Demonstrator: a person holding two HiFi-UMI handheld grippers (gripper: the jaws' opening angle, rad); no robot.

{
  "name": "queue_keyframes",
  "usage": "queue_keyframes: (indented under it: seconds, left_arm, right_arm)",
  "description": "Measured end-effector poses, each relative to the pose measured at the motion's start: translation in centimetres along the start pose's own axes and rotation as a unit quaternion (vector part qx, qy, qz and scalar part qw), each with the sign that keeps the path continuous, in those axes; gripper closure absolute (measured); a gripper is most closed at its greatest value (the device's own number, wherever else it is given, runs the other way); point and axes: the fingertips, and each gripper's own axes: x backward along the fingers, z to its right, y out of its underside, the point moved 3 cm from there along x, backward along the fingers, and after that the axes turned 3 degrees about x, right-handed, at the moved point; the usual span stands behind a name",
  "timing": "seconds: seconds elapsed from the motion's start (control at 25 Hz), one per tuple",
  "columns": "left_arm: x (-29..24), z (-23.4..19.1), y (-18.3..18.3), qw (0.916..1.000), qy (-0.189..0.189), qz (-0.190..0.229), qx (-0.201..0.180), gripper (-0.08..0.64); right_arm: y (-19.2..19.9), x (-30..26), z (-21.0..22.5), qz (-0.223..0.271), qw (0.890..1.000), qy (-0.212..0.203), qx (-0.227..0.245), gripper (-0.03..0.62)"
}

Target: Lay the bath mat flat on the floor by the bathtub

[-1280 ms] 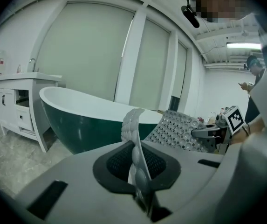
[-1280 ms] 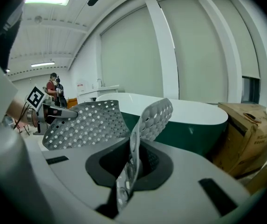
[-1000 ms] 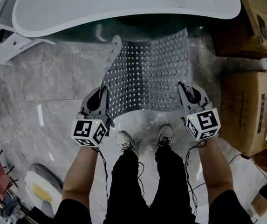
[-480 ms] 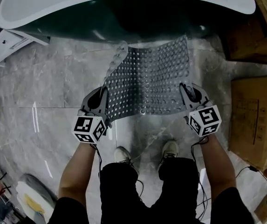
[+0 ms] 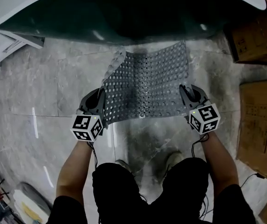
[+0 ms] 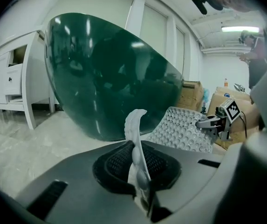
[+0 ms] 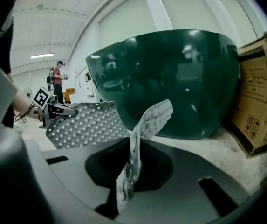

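A clear, perforated bath mat hangs stretched between my two grippers, just above the marble floor in front of the dark green bathtub. My left gripper is shut on the mat's near left corner, and that left edge curls upward. My right gripper is shut on the near right corner, where the mat's edge stands pinched between the jaws. The mat's far edge lies close to the tub's base. In the left gripper view the right gripper shows holding the mat's other side.
Cardboard boxes stand at the right, one beside the tub. A white cabinet is at the left by the tub. The person's legs and shoes are just behind the mat. Another person stands far off.
Both grippers have sunk toward the floor with the mat, which now hangs lower and flatter. The head camera has dropped too, so the tub fills more of the top.
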Motion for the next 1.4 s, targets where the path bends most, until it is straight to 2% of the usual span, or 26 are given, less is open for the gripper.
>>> queue_keyframes:
  seconds: [0.4,0.8,1.16,1.4]
  left_arm:
    - [-3.1,-3.3,3.6,0.9996,-0.024,-0.014,-0.005,0.529]
    - [-3.9,-5.2,6.8,0.9978,-0.059,-0.029,-0.008,0.529]
    - [-3.7,-5.5,8.2,0.9964,-0.079,-0.032,-0.004,0.529]
    - [-3.4,-6.5,8.7,0.9924,-0.107,-0.057,-0.022,0.528]
  right_arm:
    - [4.3,-2.2,3.1,-0.015,0.999,0.014,-0.026,0.558]
    - [8.3,-2.8,5.1,-0.052,0.998,0.037,-0.019,0.545]
    - [10.3,-3.2,7.3,-0.083,0.995,0.053,-0.025,0.532]
    - [11.6,-3.3,8.7,-0.114,0.99,0.079,-0.028,0.512]
